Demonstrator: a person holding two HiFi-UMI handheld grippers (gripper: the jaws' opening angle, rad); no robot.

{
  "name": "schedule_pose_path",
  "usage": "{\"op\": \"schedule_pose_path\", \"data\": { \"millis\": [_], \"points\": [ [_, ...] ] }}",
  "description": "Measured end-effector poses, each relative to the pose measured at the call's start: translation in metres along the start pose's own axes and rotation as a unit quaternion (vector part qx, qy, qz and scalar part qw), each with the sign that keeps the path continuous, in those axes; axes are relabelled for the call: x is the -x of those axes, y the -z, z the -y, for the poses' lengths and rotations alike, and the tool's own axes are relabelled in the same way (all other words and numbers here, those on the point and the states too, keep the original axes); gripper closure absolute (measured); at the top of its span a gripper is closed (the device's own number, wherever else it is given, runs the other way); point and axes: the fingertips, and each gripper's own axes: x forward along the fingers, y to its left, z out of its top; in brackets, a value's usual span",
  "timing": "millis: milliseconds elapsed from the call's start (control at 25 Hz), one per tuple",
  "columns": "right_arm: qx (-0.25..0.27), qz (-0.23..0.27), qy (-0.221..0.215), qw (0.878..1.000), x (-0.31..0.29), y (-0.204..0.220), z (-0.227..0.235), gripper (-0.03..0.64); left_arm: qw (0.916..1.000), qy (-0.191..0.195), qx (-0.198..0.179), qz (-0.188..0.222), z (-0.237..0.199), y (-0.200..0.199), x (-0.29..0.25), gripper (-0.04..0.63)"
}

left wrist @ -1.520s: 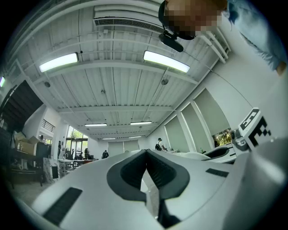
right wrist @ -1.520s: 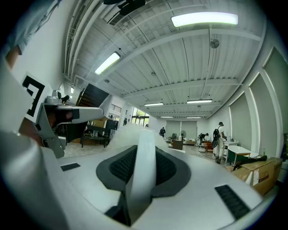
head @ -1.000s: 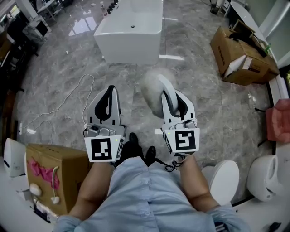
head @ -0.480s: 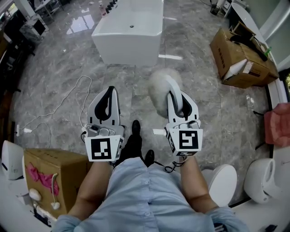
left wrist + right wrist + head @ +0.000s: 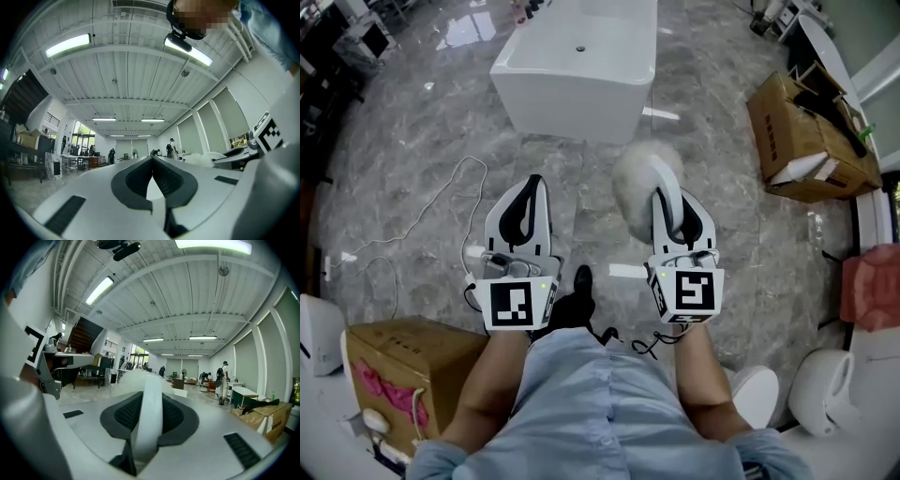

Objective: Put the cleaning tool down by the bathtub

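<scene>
Grey marble floor (image 5: 422, 159) separates the person from the white bathtub (image 5: 572, 98). The right gripper (image 5: 667, 199) clamps the cleaning tool (image 5: 636, 176) by its handle, fluffy head forward, seemingly for carrying tubward. The spare left gripper (image 5: 530, 187) is pinched closed, empty.

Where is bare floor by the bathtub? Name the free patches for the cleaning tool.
Bare floor runs along the near wall of the bathtub, ahead of the cleaning tool in the right gripper, and between the bathtub and the open cardboard box. Crowded: the left side, where a white cable loops.
</scene>
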Motion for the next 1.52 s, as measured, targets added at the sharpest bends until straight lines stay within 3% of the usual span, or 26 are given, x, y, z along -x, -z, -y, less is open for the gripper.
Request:
{"op": "schedule_pose_path", "data": {
  "millis": [240, 480, 920, 1520],
  "points": [
    [0.019, 0.015, -0.007, 1.000, -0.079, -0.033, -0.010, 0.517, 0.9998, -0.013, 0.002, 0.017, -0.065, -0.002, -0.053, 0.579],
    [0.028, 0.035, 0.010, 0.999, -0.121, -0.058, -0.015, 0.517, 0.9994, -0.011, 0.013, 0.029, -0.107, 0.000, -0.086, 0.580],
    [0.030, 0.017, 0.045, 0.998, -0.146, -0.050, 0.020, 0.517, 0.9994, 0.020, 0.023, 0.015, -0.103, 0.026, -0.136, 0.580],
    [-0.007, 0.005, 0.031, 0.999, -0.240, -0.022, 0.089, 0.517, 0.9997, 0.018, -0.003, -0.016, -0.094, 0.058, -0.247, 0.579]
  ]
}}
